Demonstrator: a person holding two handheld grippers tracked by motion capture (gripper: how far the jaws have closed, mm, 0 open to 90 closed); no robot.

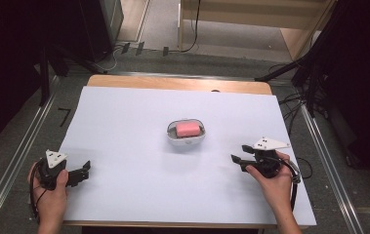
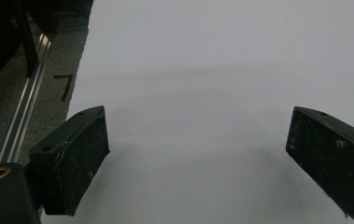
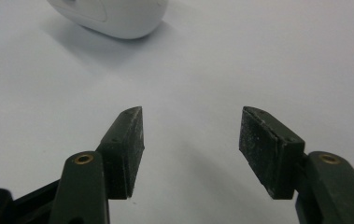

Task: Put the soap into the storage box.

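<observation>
Worktop [image 1: 124,195]: covered by a white sheet, wood edge showing at the far side
Soap dish [image 1: 186,134]: small white oval dish near the middle of the sheet, upright
Soap [image 1: 188,129]: pink bar lying inside the soap dish
Left claw [image 1: 77,174]: held low at the near left corner of the sheet, pointing toward the centre; jaws spread wide, bare sheet between them in the left gripper view
Right claw [image 1: 238,160]: held at the near right of the sheet, pointing toward the soap dish, well apart from it; a gap shows between the jaws in the right gripper view, yet this is as far together as they get, nothing pinched
Right gripper view: the dish's white wall [image 3: 114,18] at the top edge, beyond the jaw tips, not touched
</observation>
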